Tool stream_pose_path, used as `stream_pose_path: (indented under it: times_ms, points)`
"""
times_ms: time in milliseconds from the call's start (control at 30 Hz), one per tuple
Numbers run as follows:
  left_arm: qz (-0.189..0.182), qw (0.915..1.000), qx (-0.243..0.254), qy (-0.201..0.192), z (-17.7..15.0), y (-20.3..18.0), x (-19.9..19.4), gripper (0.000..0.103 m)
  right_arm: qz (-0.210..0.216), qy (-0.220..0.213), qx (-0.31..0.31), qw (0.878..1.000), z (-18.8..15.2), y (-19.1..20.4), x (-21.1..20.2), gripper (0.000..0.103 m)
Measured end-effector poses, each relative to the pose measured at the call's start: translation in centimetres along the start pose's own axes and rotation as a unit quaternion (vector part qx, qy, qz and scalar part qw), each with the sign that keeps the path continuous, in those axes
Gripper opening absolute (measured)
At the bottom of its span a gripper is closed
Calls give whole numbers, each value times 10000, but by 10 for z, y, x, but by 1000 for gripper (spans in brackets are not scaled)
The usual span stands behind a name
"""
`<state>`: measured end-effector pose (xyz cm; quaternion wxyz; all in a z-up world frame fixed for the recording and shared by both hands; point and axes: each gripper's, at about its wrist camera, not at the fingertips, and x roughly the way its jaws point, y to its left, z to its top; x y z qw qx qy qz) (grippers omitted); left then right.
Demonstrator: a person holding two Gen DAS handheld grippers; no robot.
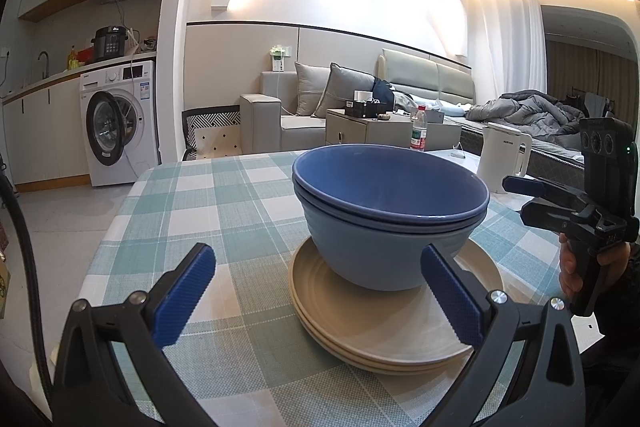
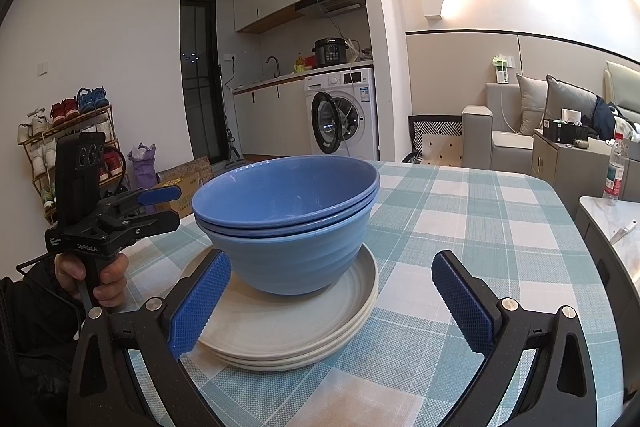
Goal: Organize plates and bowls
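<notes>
The left gripper [image 1: 318,293] was seen spread wide and empty in its own view, its blue pads [image 1: 185,293] set low in the frame to either side of the stack. The right gripper [image 2: 331,301] was likewise held wide with nothing between its pads [image 2: 200,301]; in the left wrist view it appeared again at the right edge [image 1: 520,195], gripped by a hand [image 1: 576,267].

Just ahead of both, at the centre of each frame, the nested blue bowls [image 1: 390,215] were found seated upright on the stacked beige plates [image 1: 384,319], the whole pile resting on the checked tablecloth [image 1: 224,203]. From the left gripper the pile lay slightly right of centre, with the right-hand pad overlapping the plate rim; from the right gripper it lay left of centre, the left-hand pad crossing the plates' edge. The stack was round, so no long axis was offered; it was judged to sit between the two grippers, about equally near each, with neither clearly touching it.

Three bowl rims could be counted in the right wrist view, and about three plate edges, though the count was uncertain. The plates' far rim was hidden behind the bowls, and the table's near edge was cut off by the gripper frames. A white kettle [image 1: 504,163] stood well behind, at right of the left view.
</notes>
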<state>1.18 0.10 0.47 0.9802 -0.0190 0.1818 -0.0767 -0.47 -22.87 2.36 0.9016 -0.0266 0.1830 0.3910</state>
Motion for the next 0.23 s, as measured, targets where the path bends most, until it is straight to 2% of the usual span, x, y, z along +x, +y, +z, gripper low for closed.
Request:
stream_pose_path:
  times_ms: [233]
  points:
    - [17, 10000, 52, -15, 0, -1, 0, 103, 0, 6, 0, 10000, 0, 0, 0, 102]
